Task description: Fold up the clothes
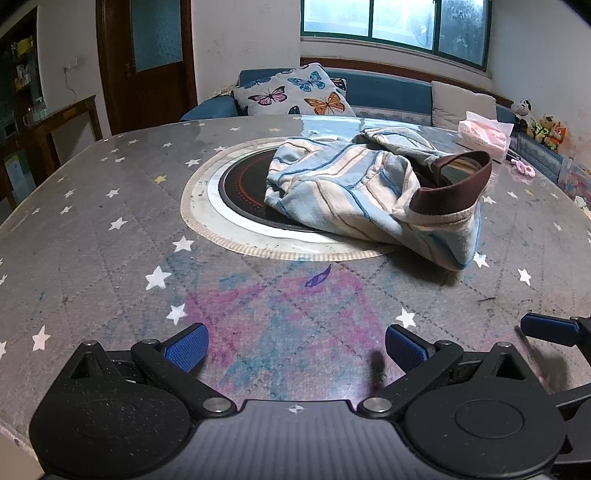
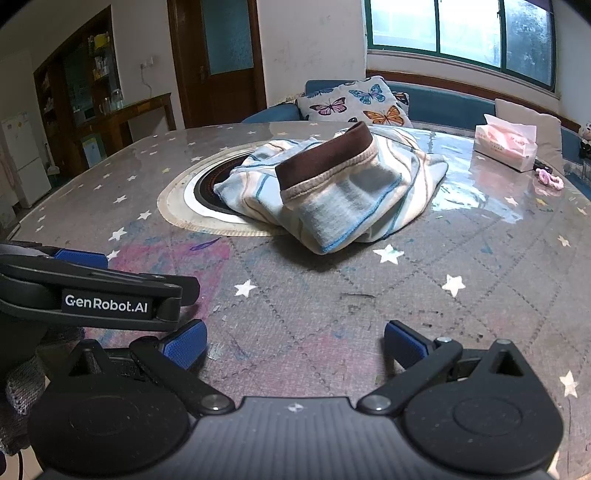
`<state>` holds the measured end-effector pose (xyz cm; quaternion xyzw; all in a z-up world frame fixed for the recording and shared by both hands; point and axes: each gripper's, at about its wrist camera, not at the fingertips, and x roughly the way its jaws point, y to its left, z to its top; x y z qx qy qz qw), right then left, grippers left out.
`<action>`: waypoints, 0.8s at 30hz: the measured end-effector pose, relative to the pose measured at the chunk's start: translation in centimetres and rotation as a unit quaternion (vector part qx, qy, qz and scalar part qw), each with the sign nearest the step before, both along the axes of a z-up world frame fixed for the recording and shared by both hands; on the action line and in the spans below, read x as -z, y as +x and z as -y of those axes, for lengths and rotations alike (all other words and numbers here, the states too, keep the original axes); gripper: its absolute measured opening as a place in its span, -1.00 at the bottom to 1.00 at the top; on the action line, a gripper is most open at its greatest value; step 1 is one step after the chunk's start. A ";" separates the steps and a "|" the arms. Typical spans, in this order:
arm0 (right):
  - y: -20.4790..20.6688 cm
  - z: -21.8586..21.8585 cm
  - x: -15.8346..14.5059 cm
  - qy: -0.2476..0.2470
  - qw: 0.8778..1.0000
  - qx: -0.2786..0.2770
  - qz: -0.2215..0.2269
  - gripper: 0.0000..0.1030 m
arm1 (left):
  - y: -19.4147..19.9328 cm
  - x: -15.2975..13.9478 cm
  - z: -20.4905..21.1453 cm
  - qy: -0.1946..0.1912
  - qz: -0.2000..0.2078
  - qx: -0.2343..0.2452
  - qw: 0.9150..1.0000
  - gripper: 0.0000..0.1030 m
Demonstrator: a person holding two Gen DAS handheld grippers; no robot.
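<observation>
The garment (image 1: 373, 195) lies crumpled mid-surface, partly over the round burner (image 1: 243, 188), waistband (image 2: 325, 155) up, so nothing is folded yet. Left claw (image 1: 295, 349) and right claw (image 2: 293, 345) hover well short of it, both spread and empty, likely poised to grab an edge.

White walls, a green-framed window (image 1: 395, 22), brown door (image 1: 147, 62), and blue sofa (image 1: 384, 92) behind the table (image 1: 110, 258).

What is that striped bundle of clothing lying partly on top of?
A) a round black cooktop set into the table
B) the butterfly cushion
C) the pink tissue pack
A: the striped garment overlaps the round black cooktop set into the table.
</observation>
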<state>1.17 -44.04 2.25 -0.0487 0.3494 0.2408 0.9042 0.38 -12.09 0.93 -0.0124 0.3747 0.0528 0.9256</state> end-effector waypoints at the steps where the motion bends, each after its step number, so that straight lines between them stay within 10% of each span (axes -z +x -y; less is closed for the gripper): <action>1: 0.0 0.0 0.0 0.000 1.000 0.000 0.000 1.00 | -0.1 -0.1 0.8 0.000 0.000 -0.001 1.000 1.00; 24: 0.5 0.0 -0.1 -0.002 1.000 0.001 -0.002 1.00 | 3.7 -1.8 16.3 0.002 -0.006 -0.021 1.000 1.00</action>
